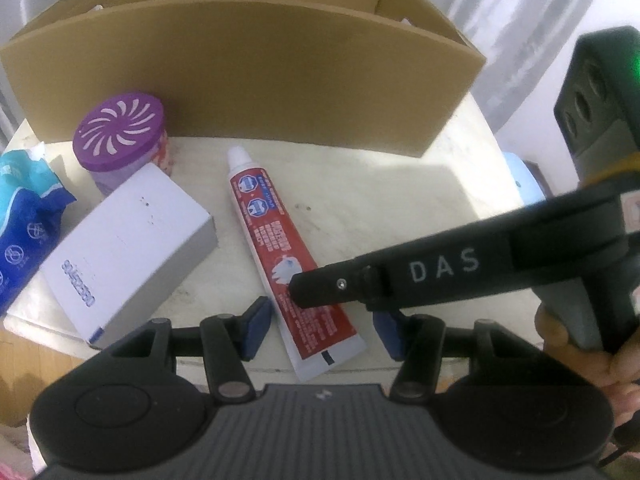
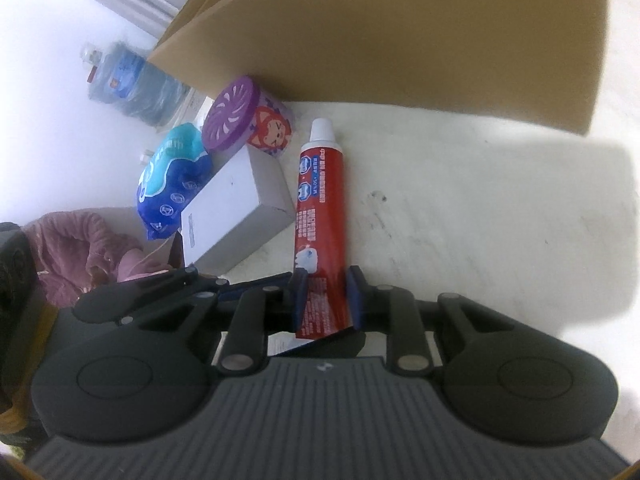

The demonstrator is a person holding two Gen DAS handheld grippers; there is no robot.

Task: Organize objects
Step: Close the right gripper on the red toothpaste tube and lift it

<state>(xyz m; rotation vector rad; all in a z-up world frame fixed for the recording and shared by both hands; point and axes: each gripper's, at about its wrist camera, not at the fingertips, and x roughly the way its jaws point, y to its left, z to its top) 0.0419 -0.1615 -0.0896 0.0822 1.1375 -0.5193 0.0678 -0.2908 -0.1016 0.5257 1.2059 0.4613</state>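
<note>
Right tool (image 2: 327,296) pinches toothpaste (image 2: 321,216) tail on bench (image 2: 480,220), left tool (image 1: 320,330) spread, empty; jar (image 1: 120,136), white box (image 1: 128,248), pack (image 1: 24,216) all still outside carton (image 1: 240,76).

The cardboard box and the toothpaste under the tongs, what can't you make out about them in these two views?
- Cardboard box contents: both views, the tall near wall hides the inside.
- Toothpaste tube crimped end: right wrist view, hidden behind the right tongs, shut on it.
- Tube's lower middle: left wrist view, covered by the right tongs' black finger.
- Small print on the tube: both views, too blurred to read.
</note>
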